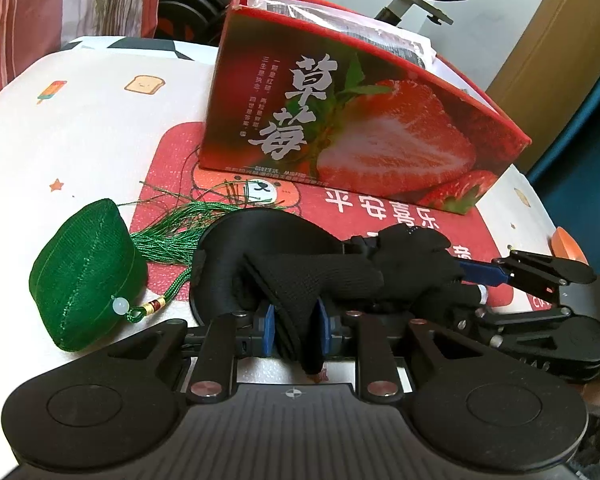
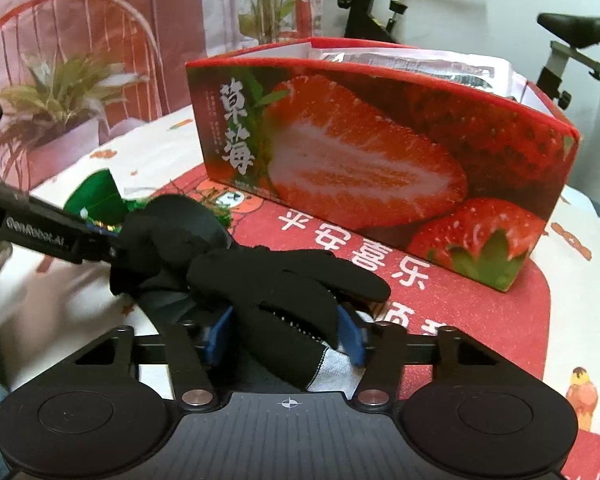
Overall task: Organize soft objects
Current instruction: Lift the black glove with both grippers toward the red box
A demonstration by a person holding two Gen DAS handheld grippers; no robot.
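Red strawberry box [image 1: 364, 128] printed 草莓 ahead of both claws, red mat [image 2: 440, 300] beneath reading 平安喜乐, left gripper [image 1: 296, 330] clenched on black knit glove [image 1: 320, 272], right gripper [image 2: 284, 334] clamped on the same glove's other end, green tasselled sachet [image 1: 84, 276] left of left claw.

You're holding a black knit glove [image 1: 320, 272], matt, coarse weave, with a pale cuff edge. Under it sits a black eye mask [image 1: 268, 224], smooth satin sheen. Green sachet [image 1: 86, 276] is ribbed mesh cloth, with silky thread tassel [image 1: 168, 228] and a glossy white bead [image 1: 120, 305]. Strawberry box [image 1: 348, 128] is printed cardboard, slight gloss. Red mat [image 2: 460, 308] looks foamy, matt. Your grippers: matt black plastic, blue pads [image 1: 269, 322], shiny metal pins.
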